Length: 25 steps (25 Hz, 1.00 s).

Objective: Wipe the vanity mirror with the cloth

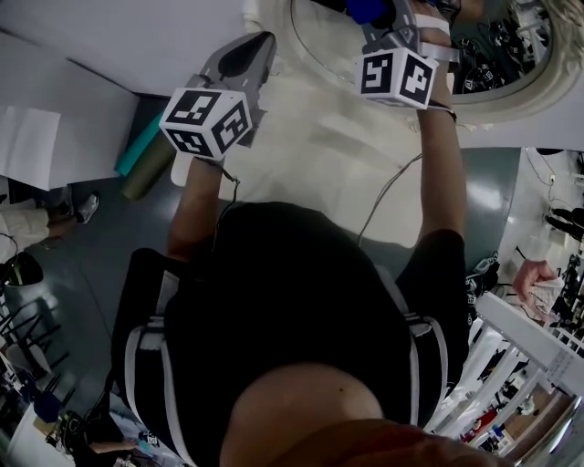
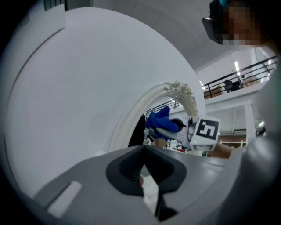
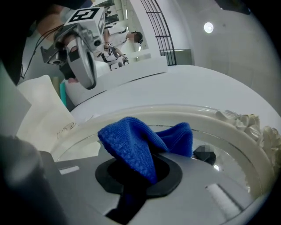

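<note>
The blue cloth (image 3: 136, 147) looks soft, light and floppy. The right tool (image 3: 140, 176) is clenched on a bunched fold of it, with loose ends spilling toward 1 o'clock over the vanity mirror (image 3: 206, 115). The mirror sits at 1 o'clock in the head view and its glass and ornate frame look fragile, so light pressure suits. The left tool (image 2: 142, 178) is pinched together, empty. I cannot tell whether the cloth touches the glass, and the mirror's far edge is cut off.

We see the vanity mirror (image 1: 511, 55) at the head view's upper right. The cloth (image 1: 365, 9), in the right gripper (image 1: 383, 20), sits over the mirror, with the left gripper (image 1: 258, 47) to their left.
</note>
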### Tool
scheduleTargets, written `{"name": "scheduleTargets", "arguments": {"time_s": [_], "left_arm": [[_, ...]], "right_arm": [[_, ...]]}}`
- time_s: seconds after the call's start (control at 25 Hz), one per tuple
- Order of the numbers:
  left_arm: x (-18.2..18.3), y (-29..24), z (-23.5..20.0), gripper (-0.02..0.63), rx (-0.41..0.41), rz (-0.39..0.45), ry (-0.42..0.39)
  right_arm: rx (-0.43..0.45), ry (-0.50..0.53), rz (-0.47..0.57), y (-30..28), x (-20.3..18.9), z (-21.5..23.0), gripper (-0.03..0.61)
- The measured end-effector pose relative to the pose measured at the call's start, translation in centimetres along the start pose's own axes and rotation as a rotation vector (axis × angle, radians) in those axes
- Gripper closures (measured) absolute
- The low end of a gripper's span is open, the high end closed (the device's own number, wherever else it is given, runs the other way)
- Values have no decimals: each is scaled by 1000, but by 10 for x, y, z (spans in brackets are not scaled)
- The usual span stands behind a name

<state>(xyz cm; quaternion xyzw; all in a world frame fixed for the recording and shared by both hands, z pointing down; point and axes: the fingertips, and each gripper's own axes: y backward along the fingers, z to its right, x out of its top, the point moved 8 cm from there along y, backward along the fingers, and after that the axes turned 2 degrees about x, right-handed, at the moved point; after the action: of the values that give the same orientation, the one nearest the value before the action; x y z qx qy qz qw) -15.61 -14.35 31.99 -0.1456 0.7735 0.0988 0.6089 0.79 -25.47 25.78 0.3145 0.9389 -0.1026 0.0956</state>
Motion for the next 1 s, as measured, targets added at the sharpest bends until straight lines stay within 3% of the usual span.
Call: {"name": "scheduleTargets", "arguments": {"time_s": [0.28,1.0], "left_arm": [[-4,-2,5,604,7,6,11],[-23,5,17,604,2,-28,21]], "right_arm": [[66,135,-22,-10,-18,-55,528],[279,305,-100,-21,-75,-205,529]]}}
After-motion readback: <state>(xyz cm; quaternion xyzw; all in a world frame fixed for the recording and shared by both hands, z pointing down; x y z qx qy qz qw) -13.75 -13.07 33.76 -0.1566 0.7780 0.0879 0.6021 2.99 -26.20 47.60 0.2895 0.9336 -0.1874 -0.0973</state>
